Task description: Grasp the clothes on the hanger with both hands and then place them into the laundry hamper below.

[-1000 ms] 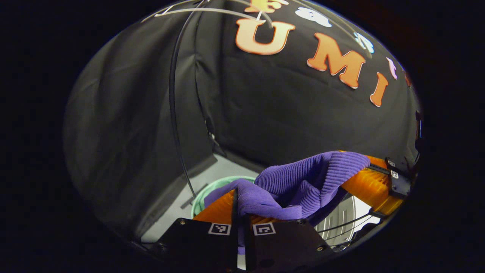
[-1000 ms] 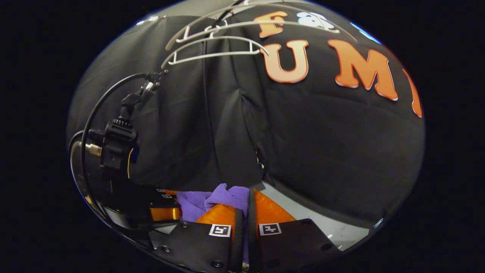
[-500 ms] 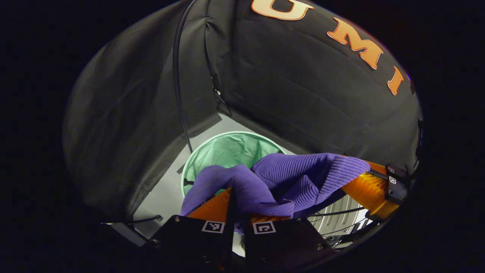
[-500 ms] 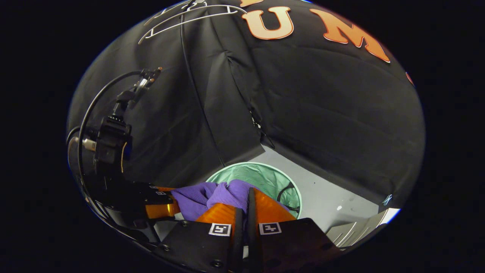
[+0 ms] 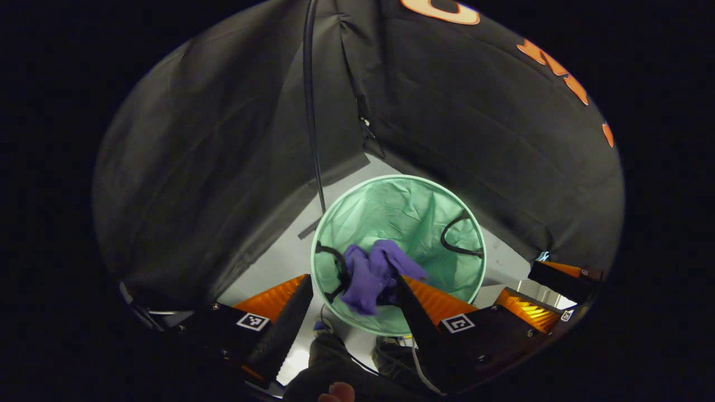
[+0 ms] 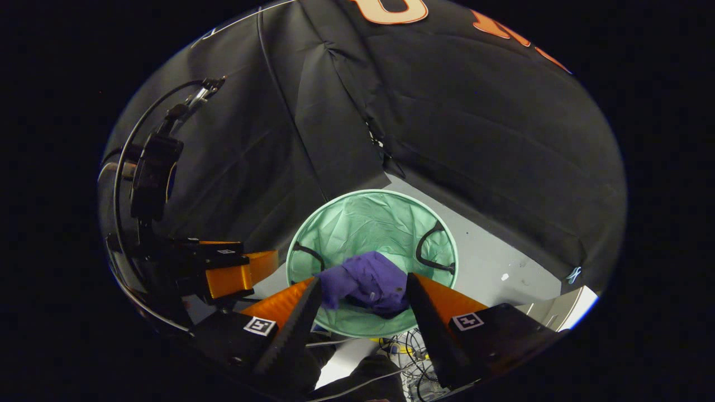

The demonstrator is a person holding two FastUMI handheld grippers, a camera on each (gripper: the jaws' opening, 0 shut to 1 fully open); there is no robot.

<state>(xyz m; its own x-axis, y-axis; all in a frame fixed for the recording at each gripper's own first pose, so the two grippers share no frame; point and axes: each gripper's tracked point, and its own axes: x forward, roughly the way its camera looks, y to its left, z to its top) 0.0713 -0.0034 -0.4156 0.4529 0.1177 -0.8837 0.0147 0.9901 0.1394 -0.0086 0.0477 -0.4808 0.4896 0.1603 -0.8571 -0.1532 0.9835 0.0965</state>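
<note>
The purple knit garment (image 5: 371, 271) hangs loose in the mouth of the round green laundry hamper (image 5: 402, 206) below me, touching neither gripper. My left gripper (image 5: 353, 279) is open above the hamper's near rim, fingers spread to either side of the garment. In the right gripper view, my right gripper (image 6: 363, 279) is also open, with the garment (image 6: 368, 282) lower down between its fingers and inside the hamper (image 6: 368, 218). The right gripper (image 5: 544, 290) also appears at the right edge of the left gripper view, and the left gripper (image 6: 234, 259) at the left of the right gripper view.
The hamper stands on a pale grey floor (image 5: 268, 262) in the corner of the black cloth booth. A thin black pole (image 5: 313, 139) rises behind the hamper's left side. Cables (image 6: 402, 346) and dark shoes (image 5: 346, 357) lie on the floor just before the hamper.
Both grippers tilted down over the hamper and opened. The purple garment left both sets of fingers and dropped into the hamper's mouth.
</note>
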